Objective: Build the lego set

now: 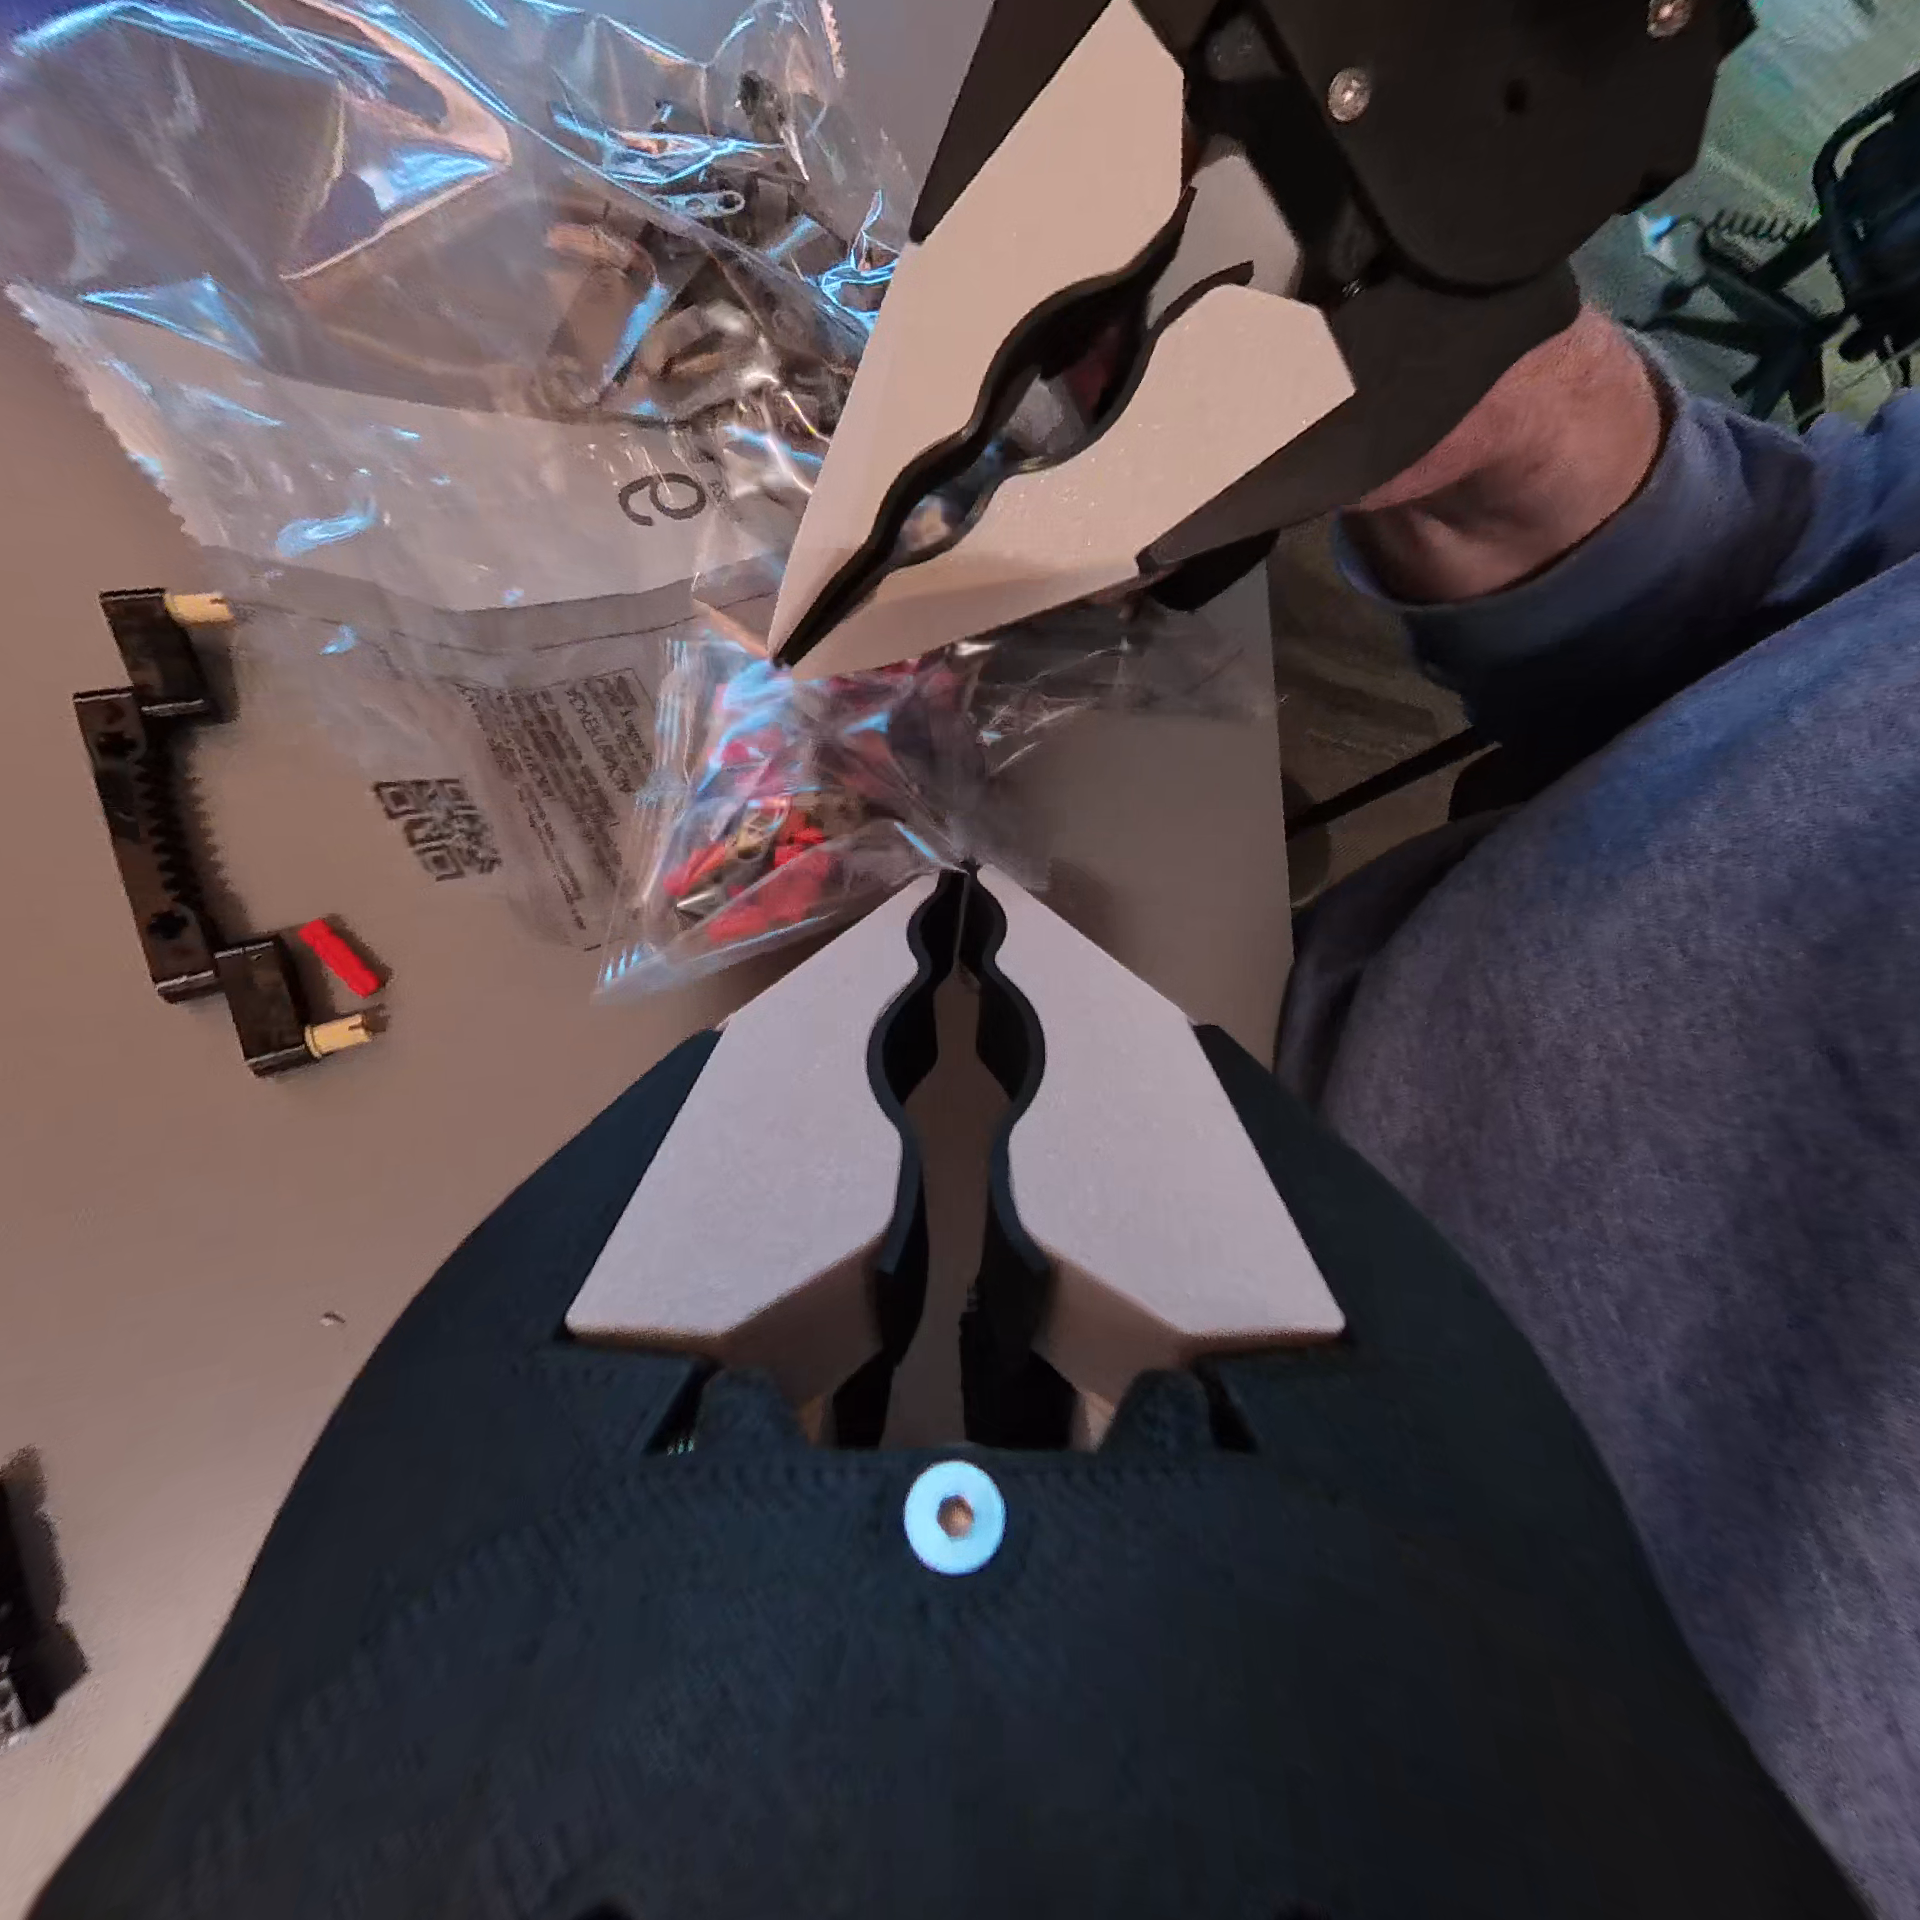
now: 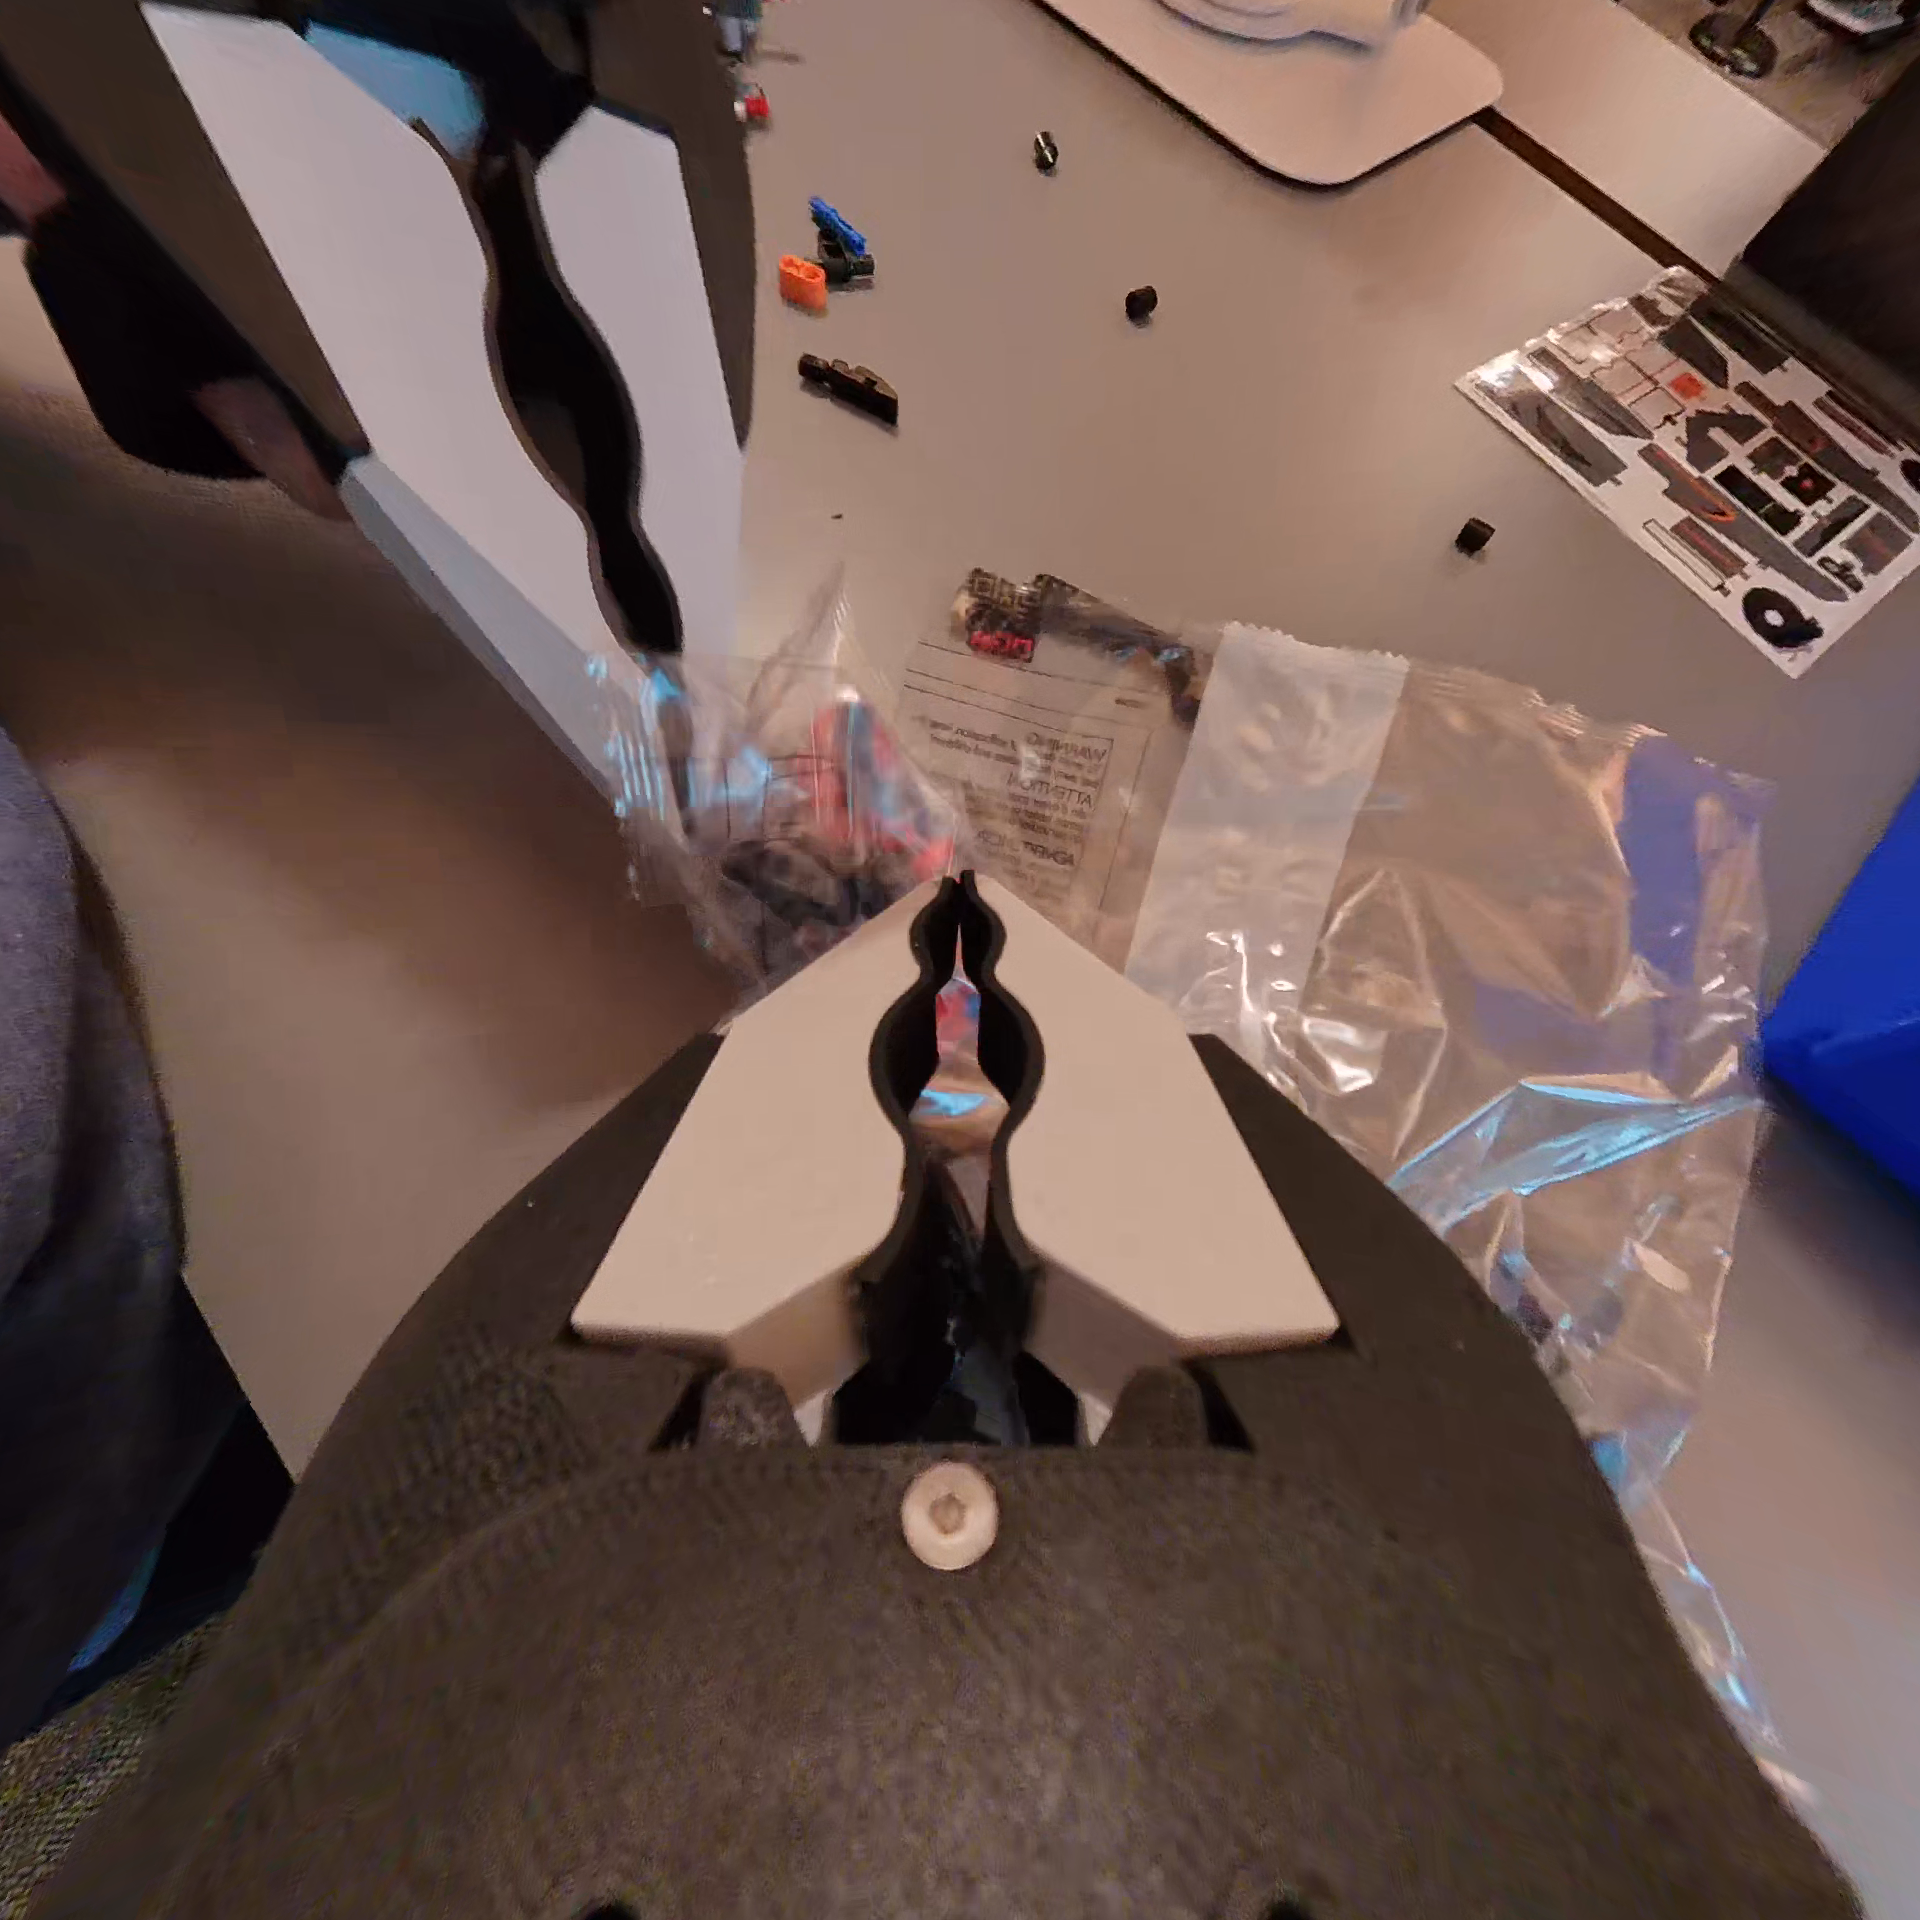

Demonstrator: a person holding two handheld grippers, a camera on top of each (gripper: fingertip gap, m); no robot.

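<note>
Both grippers, left gripper and right gripper, pinch the small parts bag; only the right view shows a sticker sheet upper right.

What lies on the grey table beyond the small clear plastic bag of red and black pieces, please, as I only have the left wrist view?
Observer: A white sticker sheet printed with dark shapes lies flat at the far right of the grey table.
Operator: Are any loose pieces out there?
Observer: Yes, a small orange plastic brick sits next to a blue plastic pin, well apart from the small clear plastic bag.
Operator: Is anything else near the bags?
Observer: A bright blue flat-sided object, cut off by the frame, sits at the right edge beside the large crumpled clear plastic bag.
</note>
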